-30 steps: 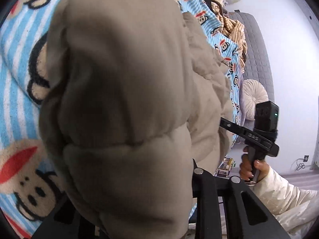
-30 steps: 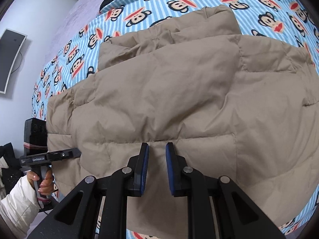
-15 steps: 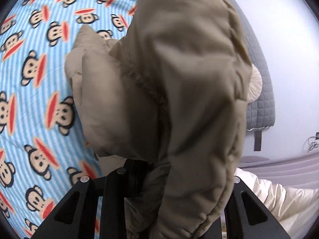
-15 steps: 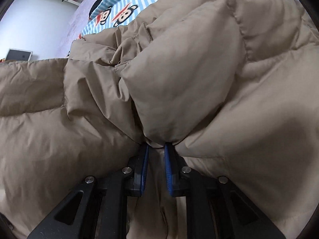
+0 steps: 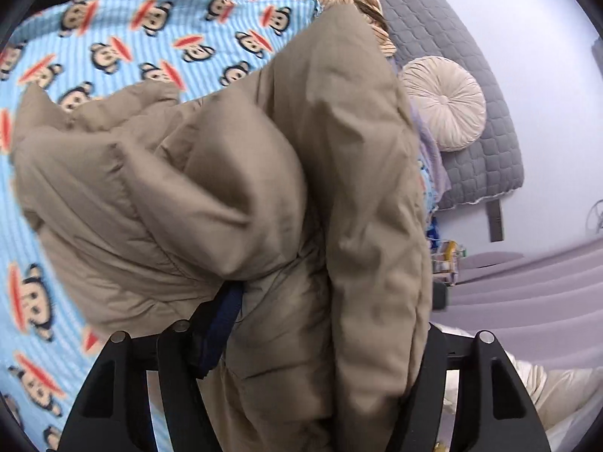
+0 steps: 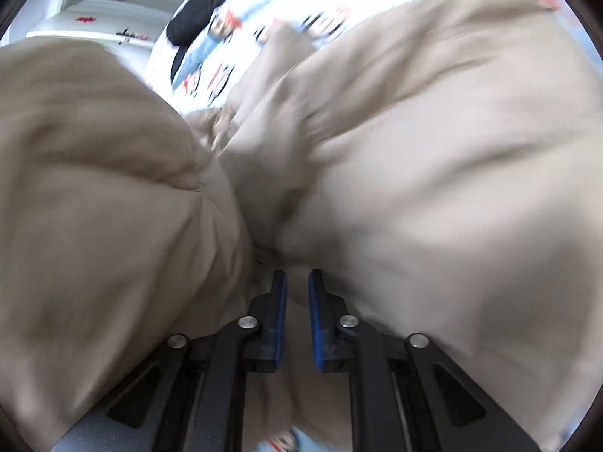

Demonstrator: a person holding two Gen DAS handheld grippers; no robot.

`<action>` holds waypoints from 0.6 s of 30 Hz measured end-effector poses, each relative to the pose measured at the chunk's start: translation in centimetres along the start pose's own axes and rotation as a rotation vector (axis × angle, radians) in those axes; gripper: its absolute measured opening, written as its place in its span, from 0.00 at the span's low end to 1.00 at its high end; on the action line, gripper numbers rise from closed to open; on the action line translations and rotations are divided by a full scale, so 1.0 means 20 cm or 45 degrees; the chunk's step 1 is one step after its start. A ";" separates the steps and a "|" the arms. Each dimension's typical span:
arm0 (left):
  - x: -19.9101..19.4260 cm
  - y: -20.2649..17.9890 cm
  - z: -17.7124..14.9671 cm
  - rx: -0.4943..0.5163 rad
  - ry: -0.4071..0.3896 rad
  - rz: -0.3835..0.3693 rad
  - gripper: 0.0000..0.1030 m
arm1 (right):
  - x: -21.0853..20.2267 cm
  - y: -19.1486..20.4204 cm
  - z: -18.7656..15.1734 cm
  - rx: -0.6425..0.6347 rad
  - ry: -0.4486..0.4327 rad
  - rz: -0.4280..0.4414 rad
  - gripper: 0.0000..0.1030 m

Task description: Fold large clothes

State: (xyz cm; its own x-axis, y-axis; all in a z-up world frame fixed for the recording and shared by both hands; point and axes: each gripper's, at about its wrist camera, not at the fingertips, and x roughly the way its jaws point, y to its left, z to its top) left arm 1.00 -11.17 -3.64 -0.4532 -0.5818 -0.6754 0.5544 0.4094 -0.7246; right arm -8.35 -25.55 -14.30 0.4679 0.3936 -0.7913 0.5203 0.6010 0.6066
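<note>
Monkey-print bed sheet (image 5: 113, 37), tan puffer jacket (image 5: 233, 188) bunched upright in both tongs

Showing matt, puffy quilted cloth on the tan jacket (image 5: 233, 188); soft printed fabric on the monkey-print sheet (image 5: 113, 49); pleated cushion (image 5: 443, 107).

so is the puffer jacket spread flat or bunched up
Bunched up: the tan puffer jacket hangs in bulging folds from the left gripper and right gripper.
</note>
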 end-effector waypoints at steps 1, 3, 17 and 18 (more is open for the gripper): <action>0.05 0.02 0.02 -0.022 0.010 -0.035 0.64 | -0.08 -0.05 -0.03 0.025 -0.028 -0.002 0.51; 0.15 0.05 0.08 -0.066 0.038 -0.070 0.64 | -0.21 -0.12 -0.11 0.059 -0.070 -0.028 0.68; 0.52 0.02 0.22 0.014 0.127 0.122 0.64 | -0.57 0.04 -0.51 -0.097 -0.188 0.165 0.84; 0.51 -0.01 0.22 0.034 0.124 0.150 0.64 | -0.52 0.09 -0.48 -0.109 -0.184 0.162 0.85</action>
State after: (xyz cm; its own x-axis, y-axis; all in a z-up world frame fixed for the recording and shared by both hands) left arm -0.64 -20.25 -9.78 -0.4484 -0.4594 -0.7667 0.6257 0.4512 -0.6363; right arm -19.14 -21.98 -5.67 0.6266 0.3699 -0.6859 0.3907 0.6124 0.6872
